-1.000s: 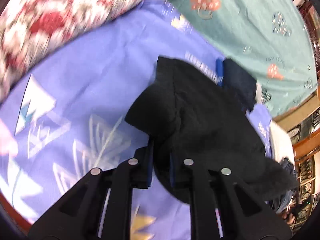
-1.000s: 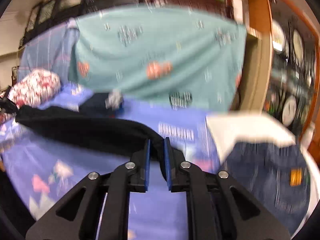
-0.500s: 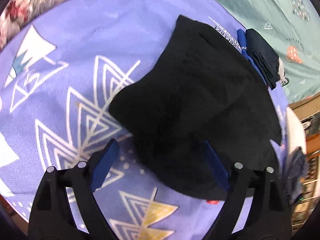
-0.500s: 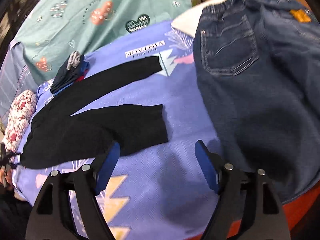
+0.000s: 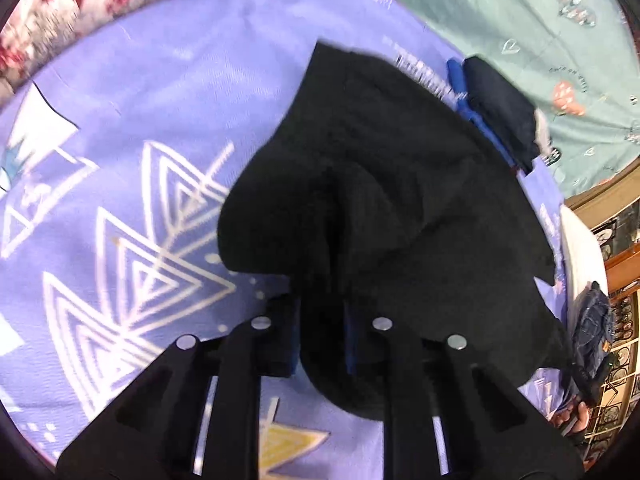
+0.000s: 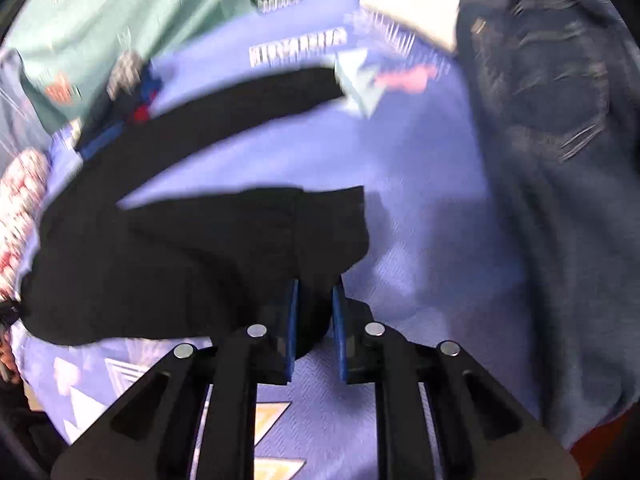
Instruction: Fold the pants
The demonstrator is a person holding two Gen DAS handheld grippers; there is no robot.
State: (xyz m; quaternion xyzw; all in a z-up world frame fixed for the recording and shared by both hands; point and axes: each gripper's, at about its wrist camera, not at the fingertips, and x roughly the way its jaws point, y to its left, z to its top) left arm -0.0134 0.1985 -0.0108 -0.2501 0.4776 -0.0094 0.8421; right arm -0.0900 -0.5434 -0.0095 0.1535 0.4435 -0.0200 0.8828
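Black pants (image 5: pixel 380 200) lie spread on a purple patterned sheet (image 5: pixel 140 140). In the left wrist view my left gripper (image 5: pixel 320 332) is shut on the near edge of the waist end, and the cloth bunches up between its blue pads. In the right wrist view the pants (image 6: pixel 180 248) show both legs lying apart, and my right gripper (image 6: pixel 314 320) is shut on the hem end of the near leg. The far leg (image 6: pixel 240 112) lies flat toward the back.
Dark blue jeans (image 6: pixel 560 160) lie on the right of the sheet. A small folded dark pile (image 5: pixel 500 112) sits behind the pants by a teal cloth (image 5: pixel 520 20). A floral pillow (image 5: pixel 100 8) lies at the far left. Wooden furniture (image 5: pixel 616 248) stands at the right edge.
Half a second ago both grippers were open above the flat pants. Now both have closed on the cloth, the left on the waist end, the right on the near leg's hem.
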